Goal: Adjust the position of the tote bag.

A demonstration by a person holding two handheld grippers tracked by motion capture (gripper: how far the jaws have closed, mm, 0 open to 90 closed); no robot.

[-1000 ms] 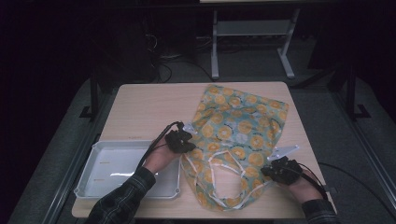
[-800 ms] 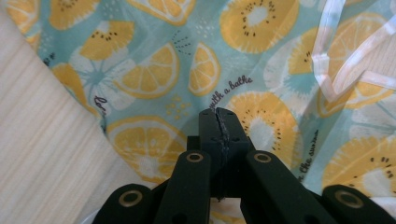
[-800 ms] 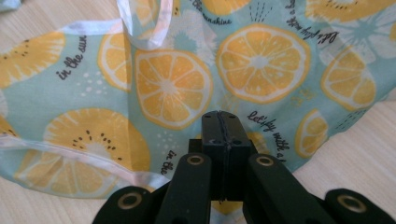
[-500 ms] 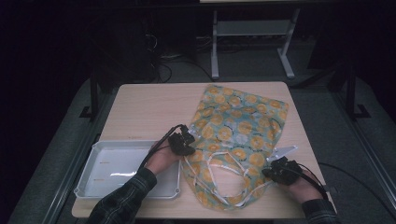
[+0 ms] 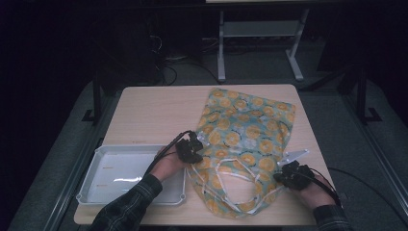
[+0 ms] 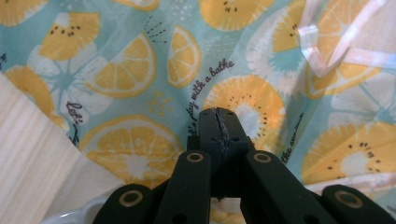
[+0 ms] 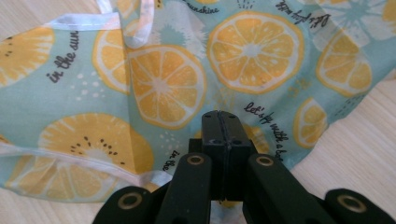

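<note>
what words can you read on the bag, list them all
"play with a bathe" – on the bag, beside the left gripper
"Let's" – same bag, by its left edge, partly cut off
"in the sun" – bag, cut off by a fold
"let's fly with a ba" – by the right gripper, end hidden
"sunshine" – top edge, start cut off
Other script is too blurred to read.

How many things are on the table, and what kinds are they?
Lemon-print bag: 1
White tray: 1
Black grippers: 2, left gripper and right gripper, both shut
Total: 4
</note>
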